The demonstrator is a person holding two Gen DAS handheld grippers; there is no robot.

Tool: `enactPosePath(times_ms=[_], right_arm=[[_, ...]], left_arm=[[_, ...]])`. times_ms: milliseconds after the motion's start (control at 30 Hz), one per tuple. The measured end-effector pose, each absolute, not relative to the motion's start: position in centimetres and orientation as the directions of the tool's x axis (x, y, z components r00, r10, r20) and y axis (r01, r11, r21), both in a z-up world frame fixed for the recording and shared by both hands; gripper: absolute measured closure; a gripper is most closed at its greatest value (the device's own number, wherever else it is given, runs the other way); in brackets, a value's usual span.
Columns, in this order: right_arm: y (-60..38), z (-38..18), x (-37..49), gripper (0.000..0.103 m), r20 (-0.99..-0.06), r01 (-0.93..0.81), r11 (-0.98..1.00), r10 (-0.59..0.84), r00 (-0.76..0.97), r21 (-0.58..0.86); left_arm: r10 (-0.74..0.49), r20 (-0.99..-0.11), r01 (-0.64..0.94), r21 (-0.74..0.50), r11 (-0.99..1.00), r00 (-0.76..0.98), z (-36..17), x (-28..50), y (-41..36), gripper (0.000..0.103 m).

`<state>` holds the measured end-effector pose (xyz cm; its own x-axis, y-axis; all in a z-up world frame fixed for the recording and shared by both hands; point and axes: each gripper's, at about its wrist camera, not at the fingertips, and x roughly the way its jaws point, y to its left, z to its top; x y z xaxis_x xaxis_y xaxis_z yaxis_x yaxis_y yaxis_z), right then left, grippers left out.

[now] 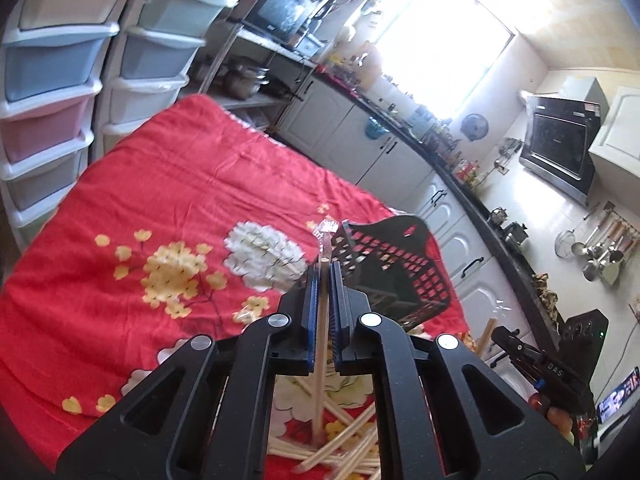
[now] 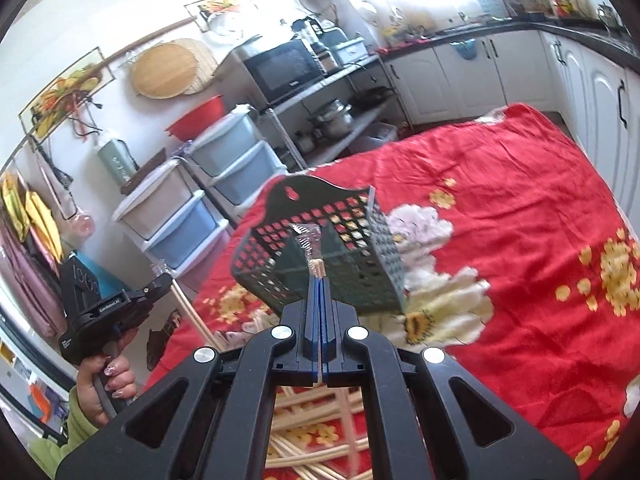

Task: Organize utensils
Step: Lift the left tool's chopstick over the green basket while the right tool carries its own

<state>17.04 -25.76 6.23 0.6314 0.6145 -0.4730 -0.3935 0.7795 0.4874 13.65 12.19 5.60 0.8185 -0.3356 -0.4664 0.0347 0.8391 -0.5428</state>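
Above the red floral cloth (image 1: 192,184), left tongs (image 1: 325,268) and right tongs (image 2: 319,280) each pinch a wrapped chopstick pair (image 2: 314,256). Carrying step, judging by position: both must tip into the black basket (image 2: 320,256); loose chopsticks (image 1: 340,448) remain below.

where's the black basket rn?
The black basket sits on the red floral cloth, just ahead of both hand-held grippers: centre frame in the right wrist view, centre-right in the left wrist view, with the loose chopsticks nearer the cameras.
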Motion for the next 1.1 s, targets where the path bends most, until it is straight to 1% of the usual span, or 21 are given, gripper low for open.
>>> enactPosePath(times_ms=[400,667,767,1100], right_arm=[[-24.0,11.1,17.6,0.102,-0.387,-0.472,0.754,0.646,0.658,0.456],[-23.2,14.9,18.8,0.102,-0.302,-0.517,0.739,0.659,0.689,0.432],[-23.0,16.5,19.3,0.102,-0.266,-0.533,0.733,0.663,0.700,0.422],[-22.1,19.9,21.5,0.102,-0.212,-0.551,0.742,0.651,0.729,0.383]], left_arm=[[-0.389,-0.389,0.145,-0.525,0.838,0.835,9.9,14.3,9.8,0.100],[-0.410,-0.338,0.207,-0.501,0.840,0.847,13.1,15.6,8.3,0.100],[-0.410,-0.315,0.221,-0.493,0.841,0.856,14.4,16.1,8.0,0.100],[-0.363,-0.254,0.224,-0.447,0.866,0.896,18.3,17.2,7.9,0.100]])
